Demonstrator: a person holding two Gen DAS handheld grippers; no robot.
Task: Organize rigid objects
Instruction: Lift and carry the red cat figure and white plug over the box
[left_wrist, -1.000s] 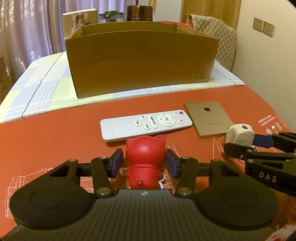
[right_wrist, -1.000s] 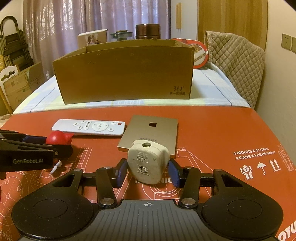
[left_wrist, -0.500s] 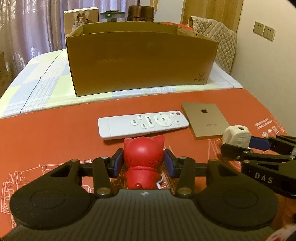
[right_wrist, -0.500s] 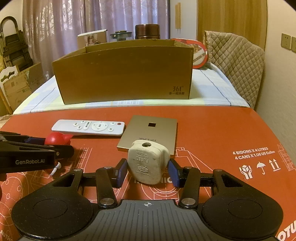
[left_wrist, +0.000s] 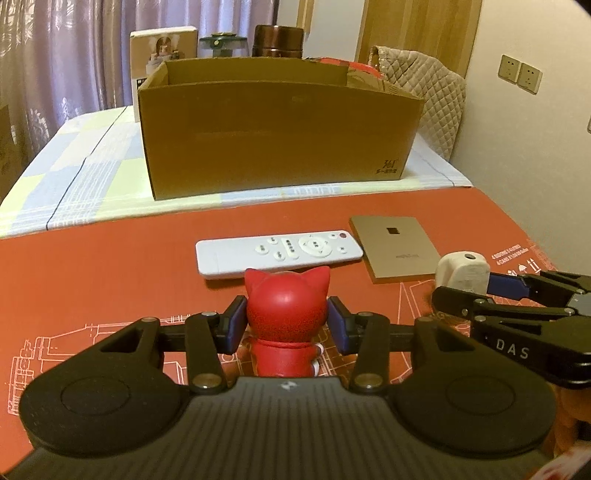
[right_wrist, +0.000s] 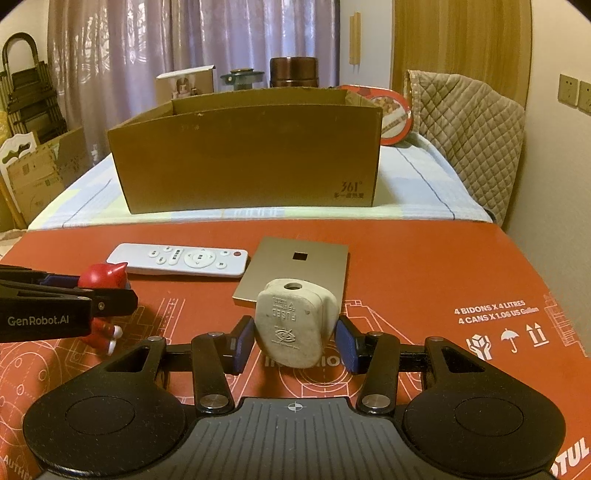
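Both tongs grip for us: left gripper (left_wrist: 287, 325) clamps the red figurine (left_wrist: 287, 306), right gripper (right_wrist: 294, 339) the plug (right_wrist: 295, 325), before the box (right_wrist: 251, 158).

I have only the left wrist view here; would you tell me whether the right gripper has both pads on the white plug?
Observer: Yes. The right gripper is shut on the white plug, with one pad against each side.
Operator: Thank you. Which way does the plug face?
Observer: Its flat face, embossed FUSED, faces the camera, and the end with the hole is on top.
Operator: Is there anything off to the left that I miss?
Observer: A folded black ladder stands by the curtain.
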